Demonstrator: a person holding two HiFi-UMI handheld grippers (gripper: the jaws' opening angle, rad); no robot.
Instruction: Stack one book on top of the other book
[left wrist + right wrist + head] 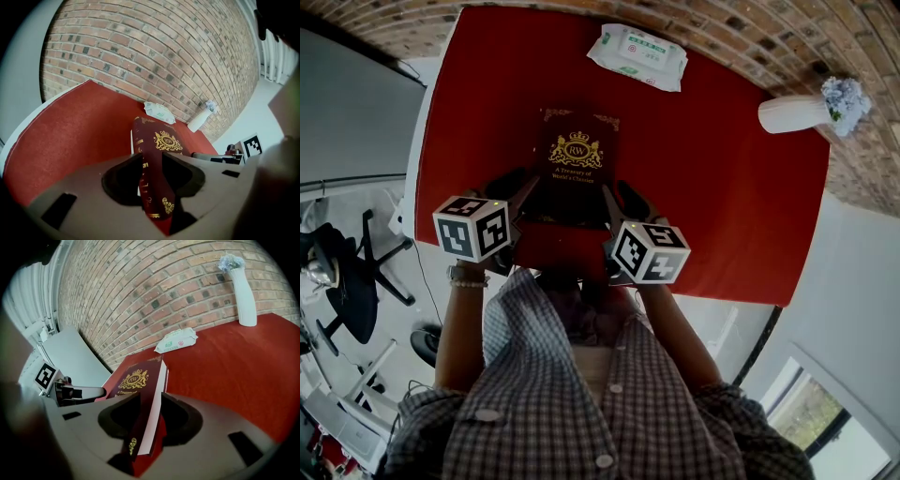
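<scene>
A dark red book [577, 164] with a gold crest lies lengthwise on the red table [722, 206], its near end between my two grippers. My left gripper [523, 192] is shut on the book's spine side [164, 140], which fills the gap between the jaws of the left gripper [151, 161]. My right gripper [614, 199] is shut on the page side [133, 378], and the white page block runs through the right gripper [150, 401]. Under the book a red slab [161, 434] and a white page edge [132, 140] show, seemingly a second book, mostly hidden.
A pack of wet wipes [637, 56] lies at the table's far edge, beyond the book. A white vase [797, 112] with pale flowers stands at the far right corner. A brick wall [140, 282] backs the table. An office chair [347, 272] stands on the floor at left.
</scene>
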